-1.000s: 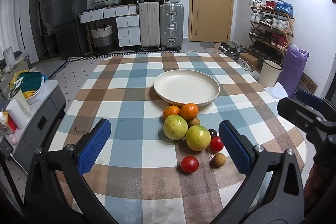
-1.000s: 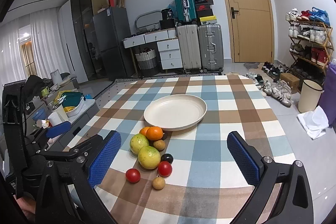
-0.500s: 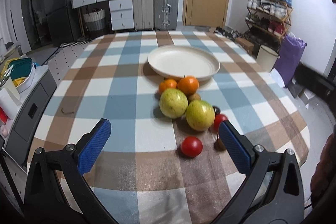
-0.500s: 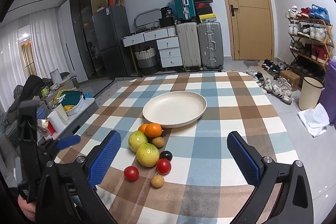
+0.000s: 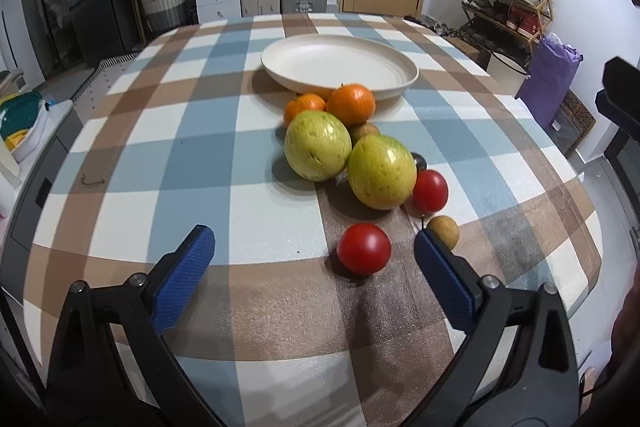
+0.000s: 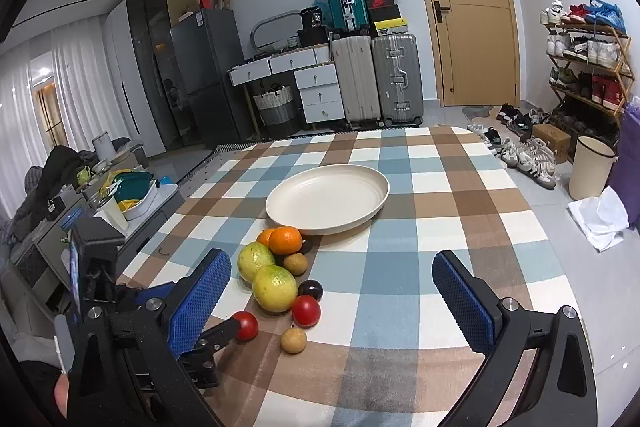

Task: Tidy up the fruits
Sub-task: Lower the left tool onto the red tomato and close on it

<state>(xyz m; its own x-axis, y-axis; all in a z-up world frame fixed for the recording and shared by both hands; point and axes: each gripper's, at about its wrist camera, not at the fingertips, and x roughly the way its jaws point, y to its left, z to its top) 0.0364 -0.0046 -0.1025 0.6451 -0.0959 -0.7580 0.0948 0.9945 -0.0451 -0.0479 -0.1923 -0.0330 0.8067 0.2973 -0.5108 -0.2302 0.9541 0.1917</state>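
A pile of fruit lies on the checked tablecloth in front of an empty cream plate (image 5: 340, 65) (image 6: 328, 199): two oranges (image 5: 351, 100), two yellow-green fruits (image 5: 318, 145) (image 5: 381, 172), two red tomatoes (image 5: 363, 248) (image 5: 430, 191), small brown fruits (image 5: 443, 230) and a dark plum (image 6: 310, 287). My left gripper (image 5: 314, 261) is open and low over the table, with the near tomato just inside its right finger. My right gripper (image 6: 332, 293) is open and empty, higher and behind the pile.
The table's (image 6: 440, 211) edges curve away on both sides. A low cabinet with bowls (image 6: 132, 191) stands to the left. Suitcases (image 6: 376, 79), a door and a shoe rack (image 6: 588, 67) stand beyond. A bin (image 6: 590, 167) is on the floor at right.
My left gripper has moved forward and down toward the fruit pile; the near tomato now sits close to its right finger. The right gripper has barely moved.
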